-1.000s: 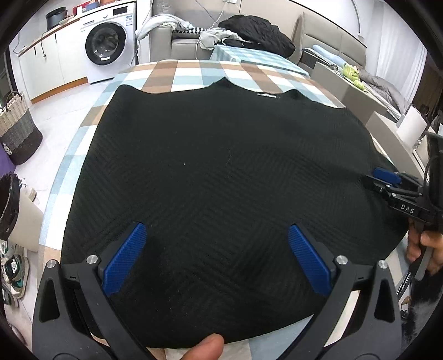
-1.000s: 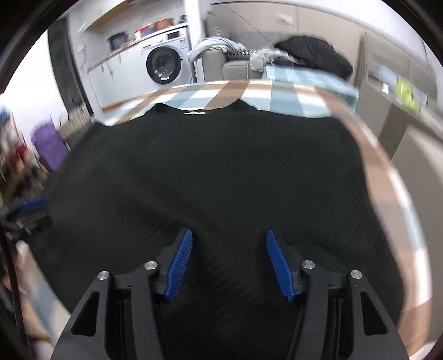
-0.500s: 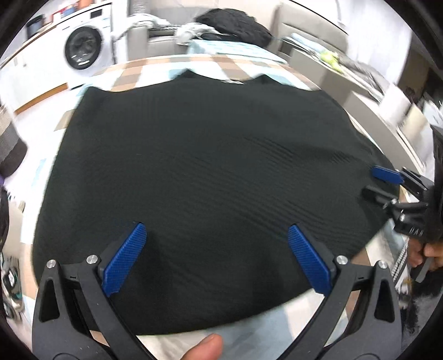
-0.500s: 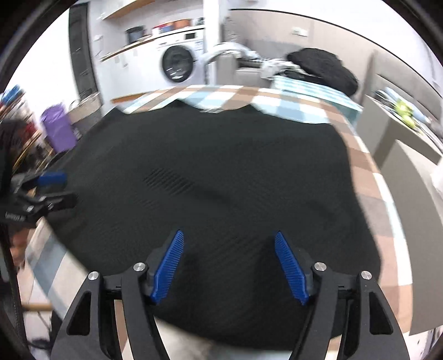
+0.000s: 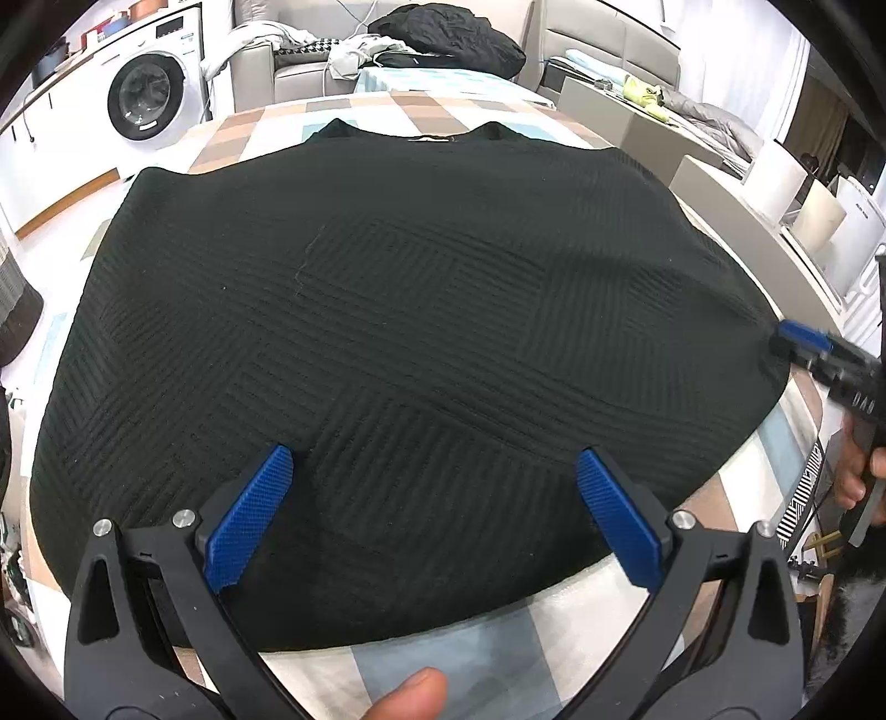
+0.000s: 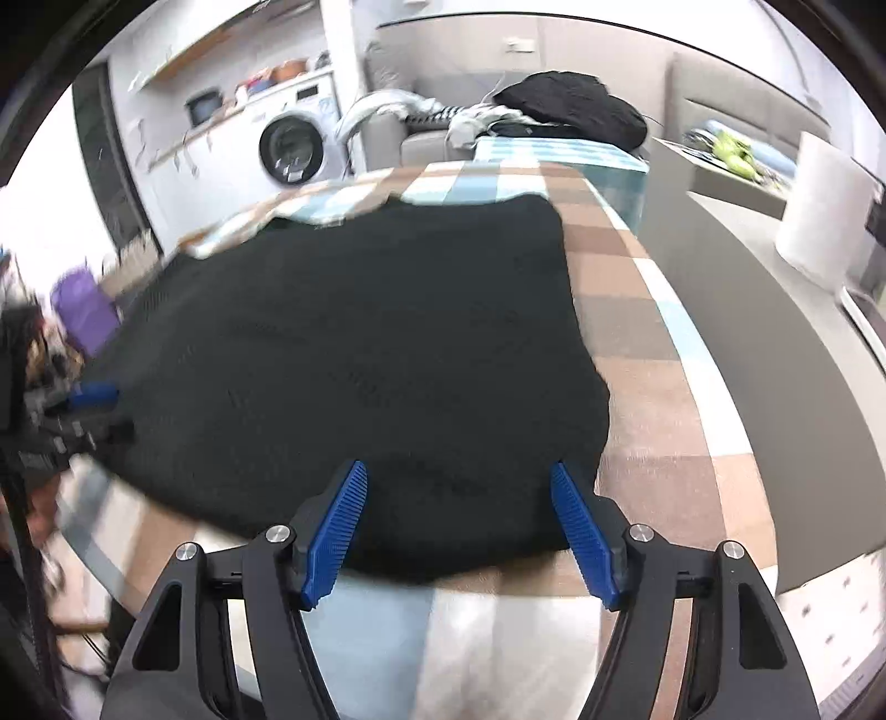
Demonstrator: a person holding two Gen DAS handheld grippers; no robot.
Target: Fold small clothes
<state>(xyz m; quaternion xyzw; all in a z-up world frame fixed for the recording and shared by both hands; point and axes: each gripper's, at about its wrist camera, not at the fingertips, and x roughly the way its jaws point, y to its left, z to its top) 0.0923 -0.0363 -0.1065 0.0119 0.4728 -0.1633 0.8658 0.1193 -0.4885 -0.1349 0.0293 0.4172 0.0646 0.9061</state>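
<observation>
A black knit top [image 5: 421, 332] lies spread flat on the checked tablecloth [image 5: 421, 111], neckline at the far side. My left gripper [image 5: 432, 498] is open and empty, its blue pads over the near hem. My right gripper [image 6: 459, 515] is open and empty, just above the top's [image 6: 354, 343] near right corner. In the left wrist view the right gripper [image 5: 814, 354] sits at the top's right edge. In the right wrist view the left gripper [image 6: 88, 410] shows at the far left, blurred.
A washing machine [image 5: 149, 94] stands at the back left. A sofa with a dark pile of clothes [image 5: 448, 33] is behind the table. A grey bench with white rolls [image 6: 819, 216] runs along the right side. A purple bin [image 6: 83, 310] stands left.
Both grippers have pulled back toward the top's near edge. The right gripper has opened wider and swung toward the right corner. The top now lies flatter.
</observation>
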